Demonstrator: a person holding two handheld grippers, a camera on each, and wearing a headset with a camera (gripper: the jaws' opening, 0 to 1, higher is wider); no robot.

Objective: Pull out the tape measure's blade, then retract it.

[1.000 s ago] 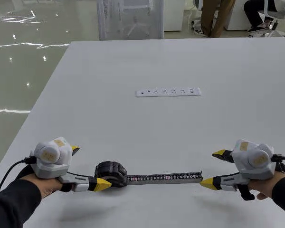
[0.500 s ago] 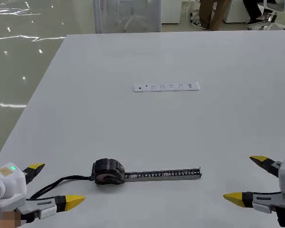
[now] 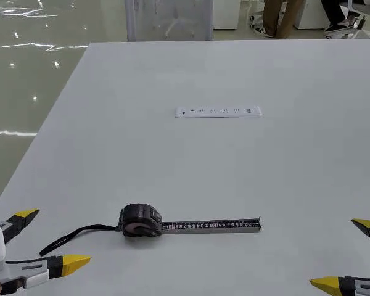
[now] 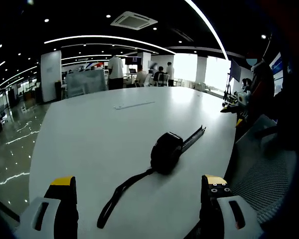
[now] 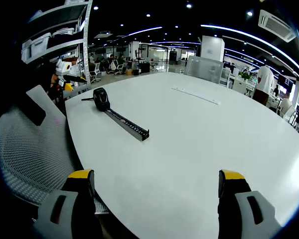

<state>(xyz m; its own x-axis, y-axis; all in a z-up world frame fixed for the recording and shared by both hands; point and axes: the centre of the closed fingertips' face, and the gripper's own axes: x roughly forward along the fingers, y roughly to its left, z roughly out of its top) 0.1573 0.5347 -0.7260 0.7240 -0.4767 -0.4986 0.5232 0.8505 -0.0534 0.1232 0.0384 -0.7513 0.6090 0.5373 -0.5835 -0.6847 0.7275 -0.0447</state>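
A black tape measure (image 3: 140, 221) lies on the white table (image 3: 234, 166), its blade (image 3: 211, 225) pulled out to the right and resting flat, its black wrist strap (image 3: 68, 238) trailing left. My left gripper (image 3: 46, 240) sits at the lower left, open, well clear of the case. My right gripper (image 3: 351, 256) is at the lower right, open, apart from the blade's tip. The left gripper view shows the tape measure (image 4: 167, 152) ahead between my open jaws, the strap (image 4: 119, 196) toward me. In the right gripper view the tape measure (image 5: 100, 98) and blade (image 5: 127, 123) lie ahead to the left.
A white power strip (image 3: 217, 111) lies mid-table. A mesh chair (image 5: 30, 149) stands by the near table edge. Beyond the far edge are a translucent chair (image 3: 168, 20) and a person's legs (image 3: 280, 15). Glossy floor lies left of the table.
Both grippers let go and drew back: the left off the tape measure's case, the right away from the blade's tip. The tape measure stays put with its blade out.
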